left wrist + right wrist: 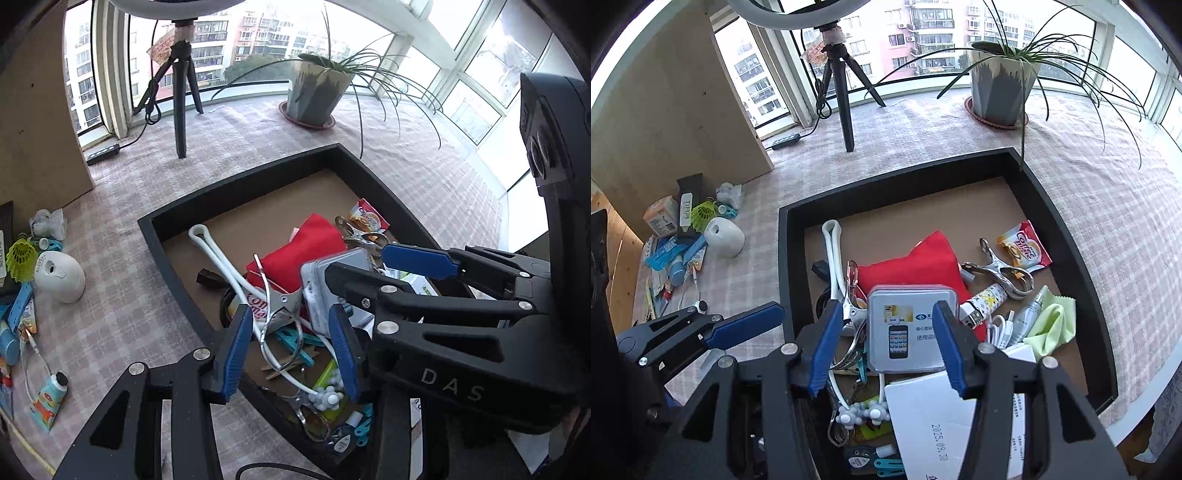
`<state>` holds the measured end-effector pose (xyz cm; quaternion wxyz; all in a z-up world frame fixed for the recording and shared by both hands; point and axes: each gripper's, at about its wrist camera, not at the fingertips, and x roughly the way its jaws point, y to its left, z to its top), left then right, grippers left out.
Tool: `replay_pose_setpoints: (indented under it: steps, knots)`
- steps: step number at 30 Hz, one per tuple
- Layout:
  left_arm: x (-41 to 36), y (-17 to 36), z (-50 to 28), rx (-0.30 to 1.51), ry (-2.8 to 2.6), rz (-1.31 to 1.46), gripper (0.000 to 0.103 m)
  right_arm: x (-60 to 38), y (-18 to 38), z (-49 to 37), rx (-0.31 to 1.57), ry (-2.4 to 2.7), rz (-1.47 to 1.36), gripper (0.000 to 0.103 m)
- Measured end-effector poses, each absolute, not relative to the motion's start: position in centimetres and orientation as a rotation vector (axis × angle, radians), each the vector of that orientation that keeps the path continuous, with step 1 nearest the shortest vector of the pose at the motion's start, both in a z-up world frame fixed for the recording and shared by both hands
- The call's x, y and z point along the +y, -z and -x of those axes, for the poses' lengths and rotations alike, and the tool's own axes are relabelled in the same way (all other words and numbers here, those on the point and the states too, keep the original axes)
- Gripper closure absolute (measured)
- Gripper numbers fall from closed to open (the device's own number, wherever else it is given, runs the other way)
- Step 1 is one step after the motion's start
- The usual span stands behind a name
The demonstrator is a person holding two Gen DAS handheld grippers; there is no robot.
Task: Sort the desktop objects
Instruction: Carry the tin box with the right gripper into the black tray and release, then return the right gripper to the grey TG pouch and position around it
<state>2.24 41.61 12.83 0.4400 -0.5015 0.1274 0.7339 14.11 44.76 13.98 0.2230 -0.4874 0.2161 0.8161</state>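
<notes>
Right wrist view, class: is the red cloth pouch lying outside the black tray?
No. The red cloth pouch lies inside the black tray, partly beneath the silver tin.

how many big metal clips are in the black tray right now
2. One metal clip lies right of the red pouch, beside the coffee sachet. The other lies left of the grey tin. Clutter may hide more.

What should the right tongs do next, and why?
Probably close the right tongs on the silver tin. It lies between their open blue pads, on top of the pile in the black tray, and is not gripped yet.
</notes>
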Motion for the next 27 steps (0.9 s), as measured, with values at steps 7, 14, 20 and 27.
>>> replay_pose_setpoints:
  steps: [7,14,20,27]
  knots:
    - [36.1,-12.7,0.3,0.328,-1.939,1.257,0.063,42.7,-13.9,-12.7,0.593,-2.301,1.37,0.051]
    - [29.9,-10.9,3.8,0.339,-2.018,1.344,0.063,37.9,-12.9,-10.2,0.546,-2.412,1.483,0.051]
    - [24.0,-8.2,7.4,0.338,-2.09,1.463,0.063,31.8,-10.6,-7.7,0.451,-2.517,1.637,0.047]
    - [20.0,-5.6,8.6,0.427,-2.099,1.528,0.063,27.3,-7.7,-5.2,0.363,-2.533,1.806,0.047]
